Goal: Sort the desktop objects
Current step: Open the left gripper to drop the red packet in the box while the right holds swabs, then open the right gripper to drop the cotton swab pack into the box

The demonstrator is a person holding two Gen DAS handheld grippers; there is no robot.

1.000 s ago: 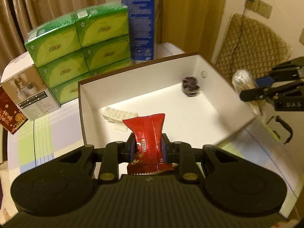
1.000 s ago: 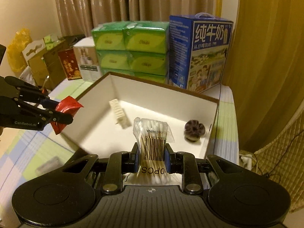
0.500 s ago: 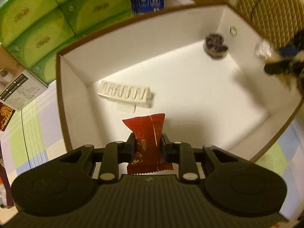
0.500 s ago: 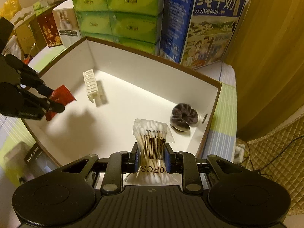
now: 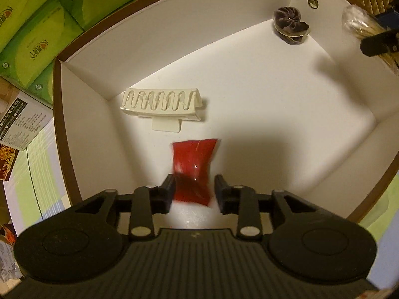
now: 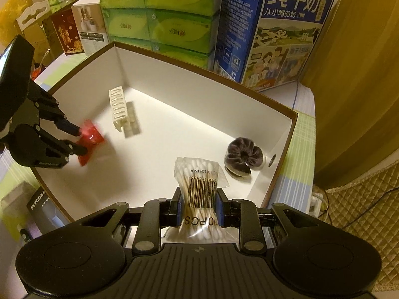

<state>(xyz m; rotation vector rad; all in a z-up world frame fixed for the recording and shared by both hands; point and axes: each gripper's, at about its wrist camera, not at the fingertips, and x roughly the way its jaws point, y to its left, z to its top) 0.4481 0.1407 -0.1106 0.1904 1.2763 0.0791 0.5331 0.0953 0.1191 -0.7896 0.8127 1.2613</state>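
The red foil sachet [image 5: 194, 168] is seen blurred inside the white cardboard box [image 5: 249, 94], its long axis running away from the left gripper [image 5: 193, 190] towards the cream hair claw [image 5: 160, 103]. The crinkled, glossy sachet is pinched at its waist and flared at both ends. The jaws of the left gripper have just been opening; they are parted, with the sachet's near end between them and a gap visible on the right side, so no pad is pressed on it.

The hair claw, of matte plastic with a wavy ribbed face, is laid on its side deeper in the box than the sachet, long axis crosswise. A dark velvet scrunchie [image 6: 243, 155] is lodged in the box's far right corner.

A clear plastic bag of cotton swabs [image 6: 199, 189] is clamped upright in the right gripper [image 6: 199, 210], barcode facing the camera, its long axis along the fingers. It is held over the box floor, beside the scrunchie. Green tissue packs [image 6: 159, 12] are stacked behind the box.
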